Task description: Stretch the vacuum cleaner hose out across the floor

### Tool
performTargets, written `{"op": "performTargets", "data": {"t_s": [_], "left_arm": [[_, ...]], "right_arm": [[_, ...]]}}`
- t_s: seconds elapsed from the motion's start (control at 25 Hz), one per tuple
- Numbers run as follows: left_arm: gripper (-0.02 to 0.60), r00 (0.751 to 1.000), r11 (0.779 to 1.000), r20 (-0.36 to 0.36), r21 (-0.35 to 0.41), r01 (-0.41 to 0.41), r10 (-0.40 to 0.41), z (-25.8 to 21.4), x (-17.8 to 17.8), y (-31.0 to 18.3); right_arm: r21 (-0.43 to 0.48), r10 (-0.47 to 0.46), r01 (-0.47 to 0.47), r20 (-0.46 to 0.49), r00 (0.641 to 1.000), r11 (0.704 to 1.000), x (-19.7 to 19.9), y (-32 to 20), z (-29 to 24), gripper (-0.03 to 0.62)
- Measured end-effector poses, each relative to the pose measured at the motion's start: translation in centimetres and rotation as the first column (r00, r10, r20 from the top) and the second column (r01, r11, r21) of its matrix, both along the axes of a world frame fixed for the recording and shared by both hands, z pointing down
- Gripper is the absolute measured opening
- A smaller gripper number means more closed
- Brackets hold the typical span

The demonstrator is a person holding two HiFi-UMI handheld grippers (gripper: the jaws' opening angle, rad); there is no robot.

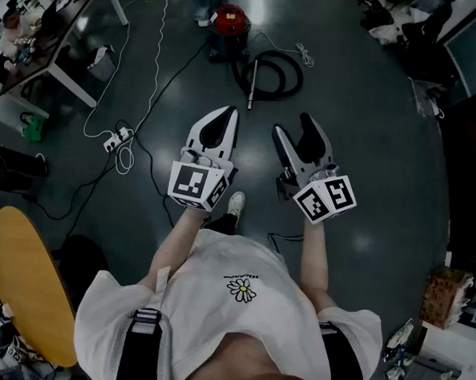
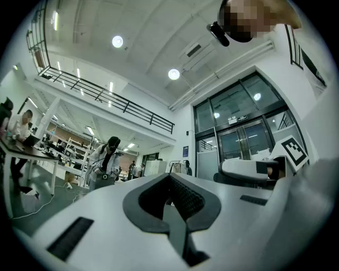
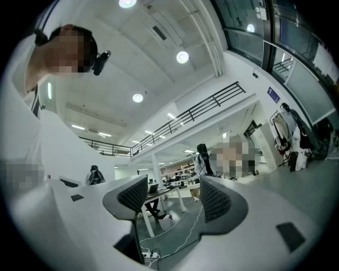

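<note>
we hold our left gripper [image 1: 225,114] pinched closed, right gripper [image 1: 294,126] spread wide, both empty, hose [image 1: 278,73] lies coiled by the red vacuum [image 1: 229,23] ahead

The dark grey floor [image 1: 367,112] is smooth and glossy, mirroring ceiling lights. At top centre, the red vacuum cleaner canister [image 1: 229,21] looks like shiny plastic, and its coiled black hose [image 1: 297,74] looks matt. The left gripper [image 1: 227,112] and right gripper [image 1: 293,125] have smooth matt white plastic shells. Their fingers [image 3: 217,198] carry dark ribbed pads. The round yellow table [image 1: 21,286] at lower left looks like smooth wood.
</note>
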State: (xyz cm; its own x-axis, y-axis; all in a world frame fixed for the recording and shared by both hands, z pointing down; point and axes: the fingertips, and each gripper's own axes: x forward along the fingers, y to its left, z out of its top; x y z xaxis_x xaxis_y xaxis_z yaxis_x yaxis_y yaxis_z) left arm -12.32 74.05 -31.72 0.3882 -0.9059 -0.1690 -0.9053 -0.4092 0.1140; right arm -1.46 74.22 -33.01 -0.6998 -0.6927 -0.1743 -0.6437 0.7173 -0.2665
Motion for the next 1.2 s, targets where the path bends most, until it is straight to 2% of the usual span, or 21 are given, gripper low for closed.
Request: {"op": "performTargets", "data": {"t_s": [0.12,0.24,0.4,0.6,0.76,0.84,0.96,1.08,1.2], "left_arm": [[0.006,1.000,1.000,0.007,0.027,0.002,-0.002,-0.8,-0.9,-4.9],[0.006,1.000,1.000,-0.014,0.021,0.014,-0.014,-0.3,-2.4,-9.7],[0.006,1.000,1.000,-0.022,-0.017,-0.001,0.000,1.3,-2.8,-14.4],[0.013,0.999,0.999,-0.045,-0.043,0.014,-0.016,2.6,-2.6,-19.8],[0.129,0.998,0.996,-0.062,-0.087,-0.015,0.010,4.5,-1.9,-25.7],[0.171,0.997,0.994,-0.071,-0.111,-0.023,0.015,5.4,-1.4,-29.5],[0.175,0.999,0.987,-0.047,-0.156,-0.030,0.023,7.1,-0.5,-34.7],[0.175,1.000,0.980,-0.009,-0.197,-0.023,0.022,8.4,0.0,-40.5],[0.175,1.000,0.973,-0.006,-0.230,0.012,-0.014,9.1,-0.1,-46.1]], "right_arm": [[-0.020,-0.065,0.066,0.044,0.997,0.998,-0.9,-4.7,-0.5,0.296],[-0.038,-0.028,0.030,0.057,0.998,0.999,-1.5,-9.7,0.1,0.296],[-0.075,0.027,-0.025,0.029,0.999,0.997,-1.0,-14.8,1.7,0.296],[-0.115,0.019,-0.025,-0.045,0.999,0.993,-0.2,-20.7,4.0,0.296],[-0.150,-0.001,-0.011,-0.081,0.997,0.989,0.2,-26.4,6.1,0.296],[-0.155,0.001,-0.018,-0.110,0.994,0.988,0.7,-30.1,7.1,0.296],[-0.165,-0.010,-0.020,-0.178,0.984,0.986,1.8,-35.9,9.0,0.296],[-0.135,-0.028,-0.013,-0.301,0.953,0.991,2.7,-42.3,10.1,0.296],[-0.115,-0.061,0.018,-0.383,0.922,0.993,3.3,-48.5,10.4,0.296]]}}
